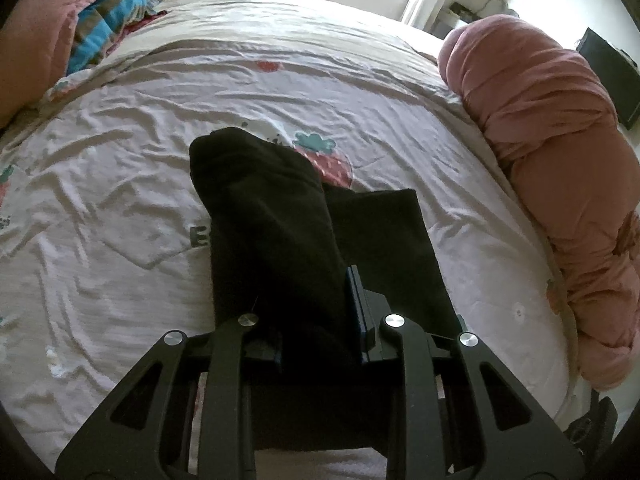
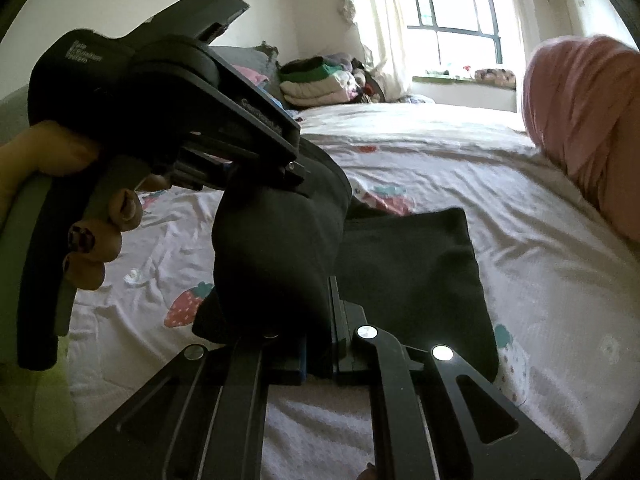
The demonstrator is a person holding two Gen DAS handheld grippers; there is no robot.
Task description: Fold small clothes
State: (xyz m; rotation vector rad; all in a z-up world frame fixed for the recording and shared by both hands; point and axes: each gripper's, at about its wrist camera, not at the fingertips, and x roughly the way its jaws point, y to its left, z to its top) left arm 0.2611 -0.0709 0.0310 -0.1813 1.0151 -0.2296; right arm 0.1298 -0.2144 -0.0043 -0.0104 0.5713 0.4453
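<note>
You are lifting a black garment [image 1: 272, 216] with both tools over the middle of the strawberry-print bedspread [image 1: 120, 200] — its lower half is lying flat on the bed. Your left gripper [image 1: 316, 320] is clamping a raised fold; your right gripper [image 2: 318, 344] is pinching the same cloth, jaws together — a pink duvet roll [image 1: 560, 140] is lining the bed's right edge.

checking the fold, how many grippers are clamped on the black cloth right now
2. The left gripper pinches the black garment at its raised upper fold, seen from the right wrist view. The right gripper grips the bunched lower edge nearest that camera.
</note>
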